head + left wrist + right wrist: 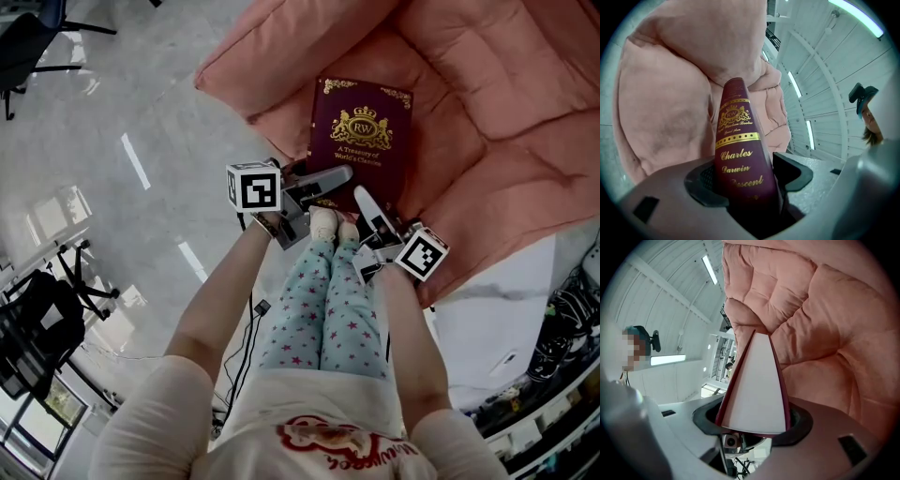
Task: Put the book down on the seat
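A maroon book (361,131) with gold print lies cover up on the pink cushioned seat (487,122), its near edge towards me. My left gripper (323,192) is at the near left corner, over the spine. In the left gripper view the spine (738,140) stands between the jaws (752,180), against the left pad, with a slim dark gap at the right pad. My right gripper (370,211) is at the near right corner. In the right gripper view the white page edge (757,385) fills the space between the pads (752,423), which touch both covers.
The seat's thick pink back cushions (825,324) rise behind the book. The person's legs in star-print trousers (328,300) stand right before the seat. On the glossy grey floor are an office chair (28,37), a black stand (37,319) and cables (562,328).
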The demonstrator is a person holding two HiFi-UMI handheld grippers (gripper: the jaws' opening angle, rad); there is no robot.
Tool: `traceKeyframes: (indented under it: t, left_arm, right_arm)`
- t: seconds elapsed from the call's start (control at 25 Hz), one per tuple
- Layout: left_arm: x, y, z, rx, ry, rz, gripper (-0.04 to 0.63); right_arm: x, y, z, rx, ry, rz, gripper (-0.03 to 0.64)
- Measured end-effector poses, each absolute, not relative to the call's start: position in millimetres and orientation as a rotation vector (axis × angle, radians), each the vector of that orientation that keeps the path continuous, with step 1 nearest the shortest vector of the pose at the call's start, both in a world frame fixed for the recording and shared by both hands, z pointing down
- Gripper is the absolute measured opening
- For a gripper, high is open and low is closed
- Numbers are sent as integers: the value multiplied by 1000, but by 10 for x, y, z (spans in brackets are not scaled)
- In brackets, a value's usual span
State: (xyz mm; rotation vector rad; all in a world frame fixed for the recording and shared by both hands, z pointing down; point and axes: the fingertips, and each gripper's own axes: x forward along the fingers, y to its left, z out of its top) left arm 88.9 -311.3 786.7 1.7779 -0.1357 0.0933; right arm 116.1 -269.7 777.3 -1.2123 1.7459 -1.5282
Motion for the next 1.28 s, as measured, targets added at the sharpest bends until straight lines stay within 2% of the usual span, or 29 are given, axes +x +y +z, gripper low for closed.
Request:
traceKeyframes:
  t: [0.24,0.36,0.48,0.64,0.92,1.16,1.28]
  left_arm:
    - [890,-3137,8044,1789,-212,177,312]
    - [865,-3171,8195,1838,-300,271,367]
    - [853,-3186,8279,1877,-367,347,388]
    - [821,-3231,8293,2054,-509,486,390]
    - [810,-3243,8286,2116,-634,502,390]
    - [809,-3247,8292,2104,-657,505,390]
    - [819,-3246,8307,2109,-660,515,390]
  right_arm:
    - [1185,-2721,7887,-1247,1742,-1542,238]
    - [1202,-2711,8019,-1317,1752,-1555,239]
    - [1223,-2704,8106,-1398,1780,-1562,242]
    - [1246,-2693,8223,-1515,1869,-1571,242]
    - [1291,-2707,8233,-1656,1940,-1522,245]
    - [1412,-2667,8240,-1986,2004,-1459,328]
    - [1441,-2651,8262,-2048,2014,-1467,348]
